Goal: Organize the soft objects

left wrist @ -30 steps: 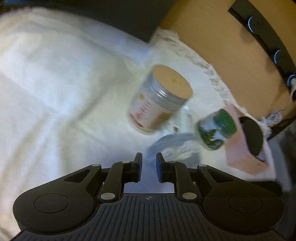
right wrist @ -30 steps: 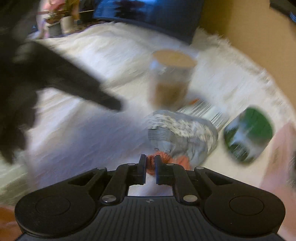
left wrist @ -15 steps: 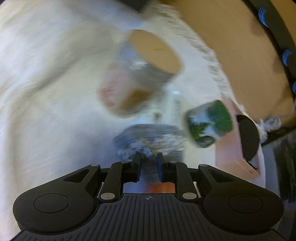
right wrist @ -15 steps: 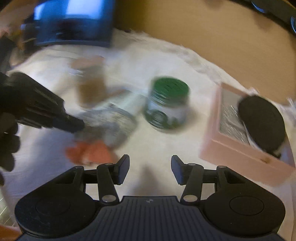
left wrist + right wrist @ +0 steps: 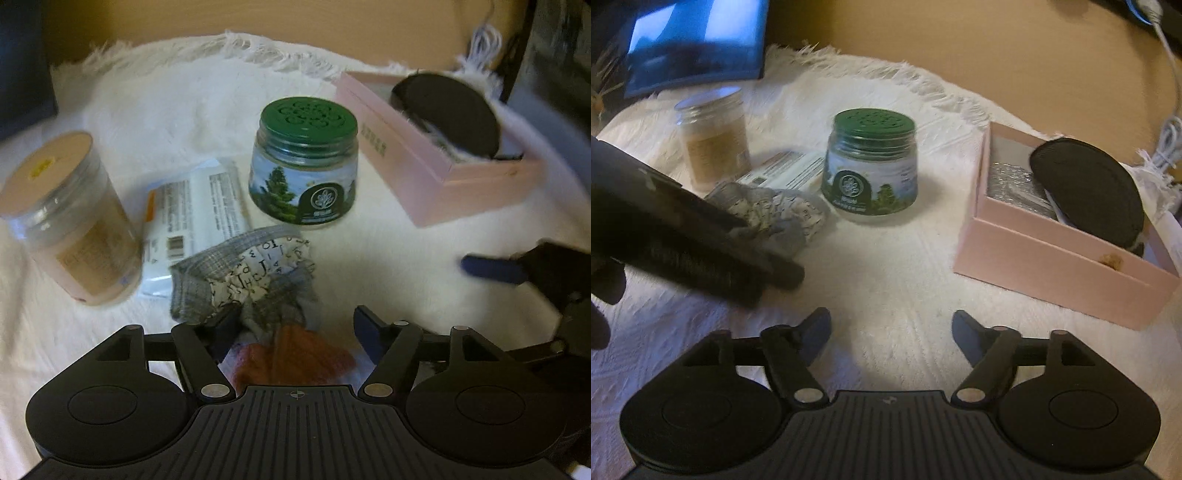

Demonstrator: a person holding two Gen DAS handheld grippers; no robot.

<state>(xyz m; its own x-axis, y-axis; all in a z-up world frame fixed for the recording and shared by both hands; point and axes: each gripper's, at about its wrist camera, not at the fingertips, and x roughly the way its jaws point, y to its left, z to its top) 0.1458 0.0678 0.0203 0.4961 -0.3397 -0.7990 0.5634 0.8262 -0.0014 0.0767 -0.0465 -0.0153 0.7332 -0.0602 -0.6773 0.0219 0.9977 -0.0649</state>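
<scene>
A crumpled bundle of grey plaid and letter-print cloth with an orange cloth under it lies on the white mat. It sits between the fingers of my left gripper, whose jaws are opening wide; the left fingertip just touches the cloth, the other stands clear. The right wrist view shows the same bundle partly behind the blurred left gripper. My right gripper hovers over bare mat, jaws opening, nothing between them. Its blue pad shows at the right of the left wrist view.
A green-lidded jar, a tan-lidded clear jar and a white packet stand behind the bundle. To the right, an open pink box holds a black round object. The fringed mat ends at bare wood.
Both grippers went from shut to wide open. The left one let go of the cloth bundle, which now rests on the mat. The right one swung away from the bundle toward the pink box.
</scene>
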